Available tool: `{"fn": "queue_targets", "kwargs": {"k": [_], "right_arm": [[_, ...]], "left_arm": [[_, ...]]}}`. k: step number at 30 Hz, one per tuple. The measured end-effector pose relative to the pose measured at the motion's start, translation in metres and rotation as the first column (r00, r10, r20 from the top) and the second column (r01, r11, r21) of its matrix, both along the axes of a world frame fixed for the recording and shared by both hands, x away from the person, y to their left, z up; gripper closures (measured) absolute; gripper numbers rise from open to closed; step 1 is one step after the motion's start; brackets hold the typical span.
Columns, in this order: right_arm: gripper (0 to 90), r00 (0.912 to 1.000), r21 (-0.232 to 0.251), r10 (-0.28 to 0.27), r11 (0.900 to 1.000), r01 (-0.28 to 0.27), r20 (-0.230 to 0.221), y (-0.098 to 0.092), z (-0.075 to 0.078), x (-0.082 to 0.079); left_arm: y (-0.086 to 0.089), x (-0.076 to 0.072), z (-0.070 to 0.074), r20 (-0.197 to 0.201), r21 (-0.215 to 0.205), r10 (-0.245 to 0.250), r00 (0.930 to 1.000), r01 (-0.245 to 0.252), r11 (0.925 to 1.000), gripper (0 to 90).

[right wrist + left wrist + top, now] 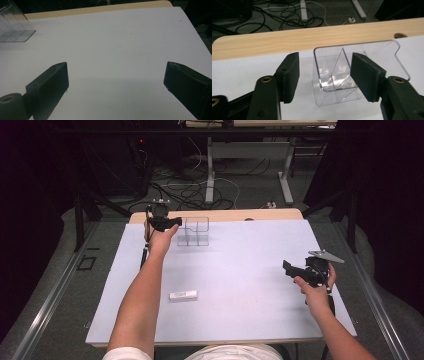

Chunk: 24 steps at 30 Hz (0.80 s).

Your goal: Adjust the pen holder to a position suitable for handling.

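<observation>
At the upper left of the high view, the left gripper (172, 222) stands part open beside a clear plastic box (195, 231) (touch uncertain). The right gripper (295, 269), at right, gapes wide, holding nothing. A white block (183, 295) lies lower center.

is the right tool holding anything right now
No, the right tool has its jaws spread wide with bare white table between them.
</observation>
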State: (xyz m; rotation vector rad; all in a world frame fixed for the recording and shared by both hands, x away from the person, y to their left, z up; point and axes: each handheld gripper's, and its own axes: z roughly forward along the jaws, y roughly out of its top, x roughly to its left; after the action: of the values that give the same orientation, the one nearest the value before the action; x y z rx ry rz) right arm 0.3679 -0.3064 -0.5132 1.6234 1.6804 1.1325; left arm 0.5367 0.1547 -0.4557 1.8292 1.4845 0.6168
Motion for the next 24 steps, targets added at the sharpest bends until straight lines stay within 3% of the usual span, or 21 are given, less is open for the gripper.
{"fn": "queue_targets", "kwargs": {"k": [12,18,24], "right_arm": [[5.9,1.0,0.024,-0.002,1.0,0.002,-0.008,0.0,-0.001,0.0],[6.0,0.9998,0.027,-0.004,1.0,0.004,-0.018,-0.001,-0.001,0.0],[6.1,0.9999,0.034,-0.007,0.999,0.008,-0.013,-0.002,-0.002,0.001]], "left_arm": [[0.002,0.004,-0.012,-0.045,-0.01,0.024,0.9987,-0.025,0.9996,56.1],[0.0,0.008,-0.017,-0.088,-0.027,0.032,0.9956,-0.034,0.9991,63.5],[-0.002,0.007,-0.015,-0.099,-0.02,0.044,0.9941,-0.046,0.9987,71.3]]}}
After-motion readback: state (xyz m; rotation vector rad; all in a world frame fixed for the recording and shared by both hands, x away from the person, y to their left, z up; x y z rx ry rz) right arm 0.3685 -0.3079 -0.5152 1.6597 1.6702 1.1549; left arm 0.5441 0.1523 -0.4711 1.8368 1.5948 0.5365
